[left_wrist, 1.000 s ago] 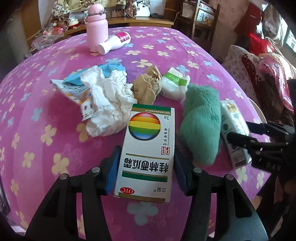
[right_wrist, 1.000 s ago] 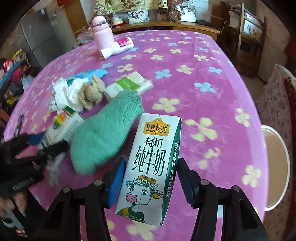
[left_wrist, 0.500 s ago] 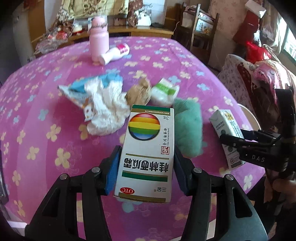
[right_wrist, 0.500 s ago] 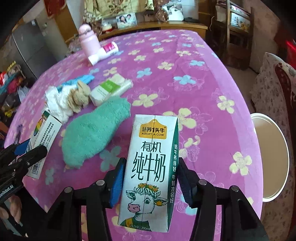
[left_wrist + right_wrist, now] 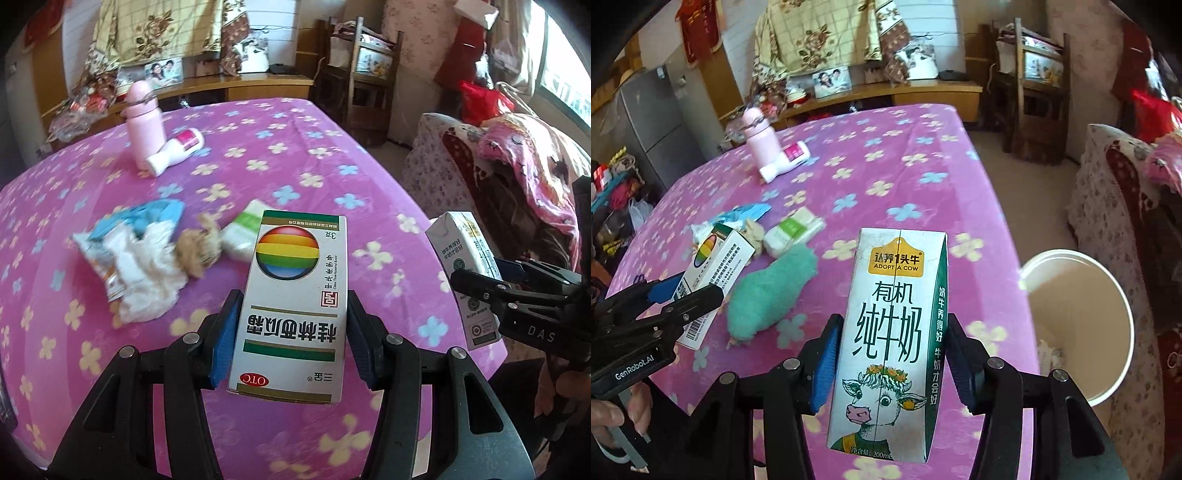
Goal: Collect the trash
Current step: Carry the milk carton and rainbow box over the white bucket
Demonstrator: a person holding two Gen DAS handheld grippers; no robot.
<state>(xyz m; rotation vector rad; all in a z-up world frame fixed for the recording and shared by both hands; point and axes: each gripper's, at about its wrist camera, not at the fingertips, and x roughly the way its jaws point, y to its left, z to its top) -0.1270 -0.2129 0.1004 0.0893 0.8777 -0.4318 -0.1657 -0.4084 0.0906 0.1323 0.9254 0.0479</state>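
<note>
Medicine box (image 5: 291,306) between pads of left gripper (image 5: 291,332), off table (image 5: 295,147). Milk carton (image 5: 890,332) between pads of right gripper (image 5: 890,362), off table, right of medicine box. Crumpled paper heap (image 5: 144,266) on table, left. Tissue pack (image 5: 794,236) right of heap. Fuzzy cloth (image 5: 772,291) before tissue pack. Flask (image 5: 144,122) upright at far side; bottle (image 5: 177,149) lying against it. Bin (image 5: 1078,325) off table's right edge, below.
</note>
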